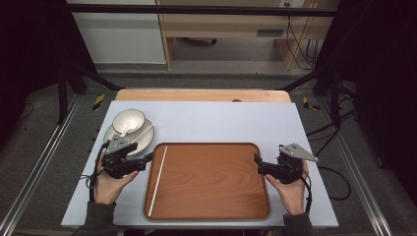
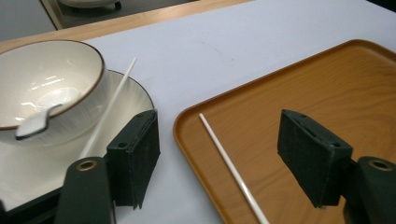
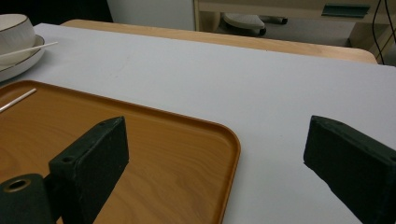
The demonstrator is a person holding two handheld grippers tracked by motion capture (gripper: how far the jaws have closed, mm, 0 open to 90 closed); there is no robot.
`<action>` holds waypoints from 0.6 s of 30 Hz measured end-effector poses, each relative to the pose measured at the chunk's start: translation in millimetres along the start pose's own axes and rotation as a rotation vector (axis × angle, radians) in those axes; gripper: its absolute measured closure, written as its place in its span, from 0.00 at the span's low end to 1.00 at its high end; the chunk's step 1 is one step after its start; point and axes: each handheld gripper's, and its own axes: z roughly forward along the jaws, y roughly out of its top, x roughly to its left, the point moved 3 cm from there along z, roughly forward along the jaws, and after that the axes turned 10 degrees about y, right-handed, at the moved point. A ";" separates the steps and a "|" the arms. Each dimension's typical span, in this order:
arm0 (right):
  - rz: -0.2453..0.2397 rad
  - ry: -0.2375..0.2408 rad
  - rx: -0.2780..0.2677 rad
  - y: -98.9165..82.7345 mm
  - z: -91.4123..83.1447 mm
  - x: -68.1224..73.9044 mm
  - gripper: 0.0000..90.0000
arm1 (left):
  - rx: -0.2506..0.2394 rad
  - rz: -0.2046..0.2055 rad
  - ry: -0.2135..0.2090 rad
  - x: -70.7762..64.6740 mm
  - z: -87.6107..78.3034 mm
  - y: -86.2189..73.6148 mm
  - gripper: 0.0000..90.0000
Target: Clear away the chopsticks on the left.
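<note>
One white chopstick [image 1: 158, 179] lies along the left edge of the tray [image 1: 211, 209]; its mate [image 2: 108, 108] rests across the plate [image 2: 140, 95] by the bowl [image 2: 56, 70] at the table's far left corner. The left gripper [image 1: 142, 161], jaws wide and empty, should approach the mate low, closing at mid-length so it cannot pivot. The right gripper [image 1: 257, 164] waits wide open, empty, at the tray's right edge

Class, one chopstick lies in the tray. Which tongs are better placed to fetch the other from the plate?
Probably the left tongs: open, beside the plate bearing the chopstick. The right tongs sit across the tray.
</note>
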 end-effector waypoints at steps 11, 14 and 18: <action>-0.003 -0.001 0.005 -0.2 0.4 -0.4 0.07 | 0.080 0.049 0.032 38.6 7.7 -19.5 0.28; -0.001 0.002 0.006 -0.4 0.9 0.0 0.07 | 0.100 0.045 0.045 46.9 13.1 -26.2 0.30; -0.004 0.002 0.006 -0.6 1.8 -0.1 0.08 | 0.118 0.059 0.069 56.1 20.2 -30.8 0.35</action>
